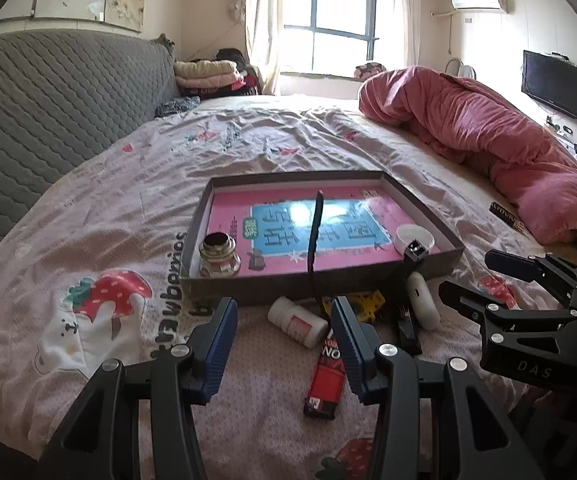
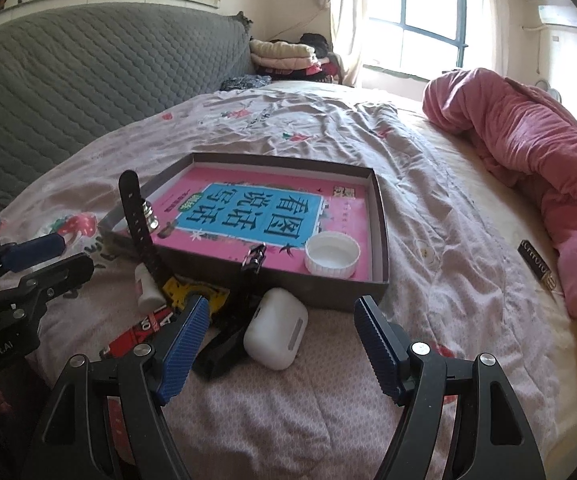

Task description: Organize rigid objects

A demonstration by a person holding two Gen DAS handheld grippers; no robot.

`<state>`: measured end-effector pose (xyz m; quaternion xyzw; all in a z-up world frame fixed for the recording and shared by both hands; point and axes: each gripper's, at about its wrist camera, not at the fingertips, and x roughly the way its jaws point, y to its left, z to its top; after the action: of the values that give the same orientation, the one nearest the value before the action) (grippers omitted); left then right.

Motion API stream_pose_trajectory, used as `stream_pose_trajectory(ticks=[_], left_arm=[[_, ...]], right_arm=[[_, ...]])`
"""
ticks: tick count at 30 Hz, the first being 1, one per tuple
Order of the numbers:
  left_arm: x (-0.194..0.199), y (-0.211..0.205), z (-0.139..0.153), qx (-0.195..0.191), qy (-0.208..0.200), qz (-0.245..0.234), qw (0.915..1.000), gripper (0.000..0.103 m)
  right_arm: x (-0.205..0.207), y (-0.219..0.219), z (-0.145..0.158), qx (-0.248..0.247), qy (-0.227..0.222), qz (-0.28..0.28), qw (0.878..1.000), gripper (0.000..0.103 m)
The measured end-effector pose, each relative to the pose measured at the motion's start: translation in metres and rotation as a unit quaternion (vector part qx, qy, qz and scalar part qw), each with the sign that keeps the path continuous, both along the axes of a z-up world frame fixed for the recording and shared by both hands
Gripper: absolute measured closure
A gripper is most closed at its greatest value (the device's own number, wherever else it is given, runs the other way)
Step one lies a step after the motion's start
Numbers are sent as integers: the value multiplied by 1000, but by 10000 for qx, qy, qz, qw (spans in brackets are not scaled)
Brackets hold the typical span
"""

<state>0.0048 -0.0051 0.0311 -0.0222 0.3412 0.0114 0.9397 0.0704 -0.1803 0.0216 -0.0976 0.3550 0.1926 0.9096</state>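
A wide bed (image 1: 136, 184) with a rumpled strawberry-print sheet fills both views. A grey quilted headboard (image 1: 56, 92) rises at ten o'clock, a bright window (image 1: 328, 16) stands at twelve, and a rolled pink quilt (image 1: 488, 136) lies at two o'clock. A dark screen (image 1: 554, 84) hangs on the far wall at the right.

A shallow grey tray (image 1: 224, 284) sits mid-bed, lined with a pink and blue book. Inside it are a small metal-topped jar (image 1: 218, 256) at its near-left corner and a white lid (image 2: 332, 258) at its near-right corner.

The left claw (image 1: 284, 344) stands open and empty. A white bottle (image 1: 298, 320) lies at its twelve o'clock between the fingertips, just short of the tray, with a red lighter (image 1: 328, 376) nearer in at one o'clock and a black strap (image 1: 314, 240) rising over the tray's edge.

The right claw (image 2: 278, 344) is likewise spread wide, gripping nothing. A white earbud case (image 2: 276, 328) lies between its fingers, near the left one, just beside the tray's front wall. A yellow piece (image 2: 192, 292) shows at eleven o'clock.
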Motion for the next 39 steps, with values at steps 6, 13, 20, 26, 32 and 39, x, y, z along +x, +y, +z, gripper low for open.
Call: stream_pose_trajectory(ticks=[6,13,20,26,32,39], left_arm=[[-3,-2,-4,-88,198,-83,9997,55],[-2,-6,-13,-176,488,-161,9985,55],[0,-9,-20,-273,669,-334,9968,55],[4,-11,-30,-304,868,-418,9949,55],[9,-12,-40,-338,1049,-465,9928,55],[12,-12,-45,-444,1128,-484,9914,55]], right_arm=[[-5,-6,-5,-115,115,38,9999,27],[-7,-11,-8,-76,275,31,9996,27],[-7,-10,-12,-125,396,30,9991,27],[-1,-12,-18,-127,545,-75,9984,27],[6,-15,-23,-74,691,-206,9974,27],[11,-15,-28,-22,819,-297,9962,27]])
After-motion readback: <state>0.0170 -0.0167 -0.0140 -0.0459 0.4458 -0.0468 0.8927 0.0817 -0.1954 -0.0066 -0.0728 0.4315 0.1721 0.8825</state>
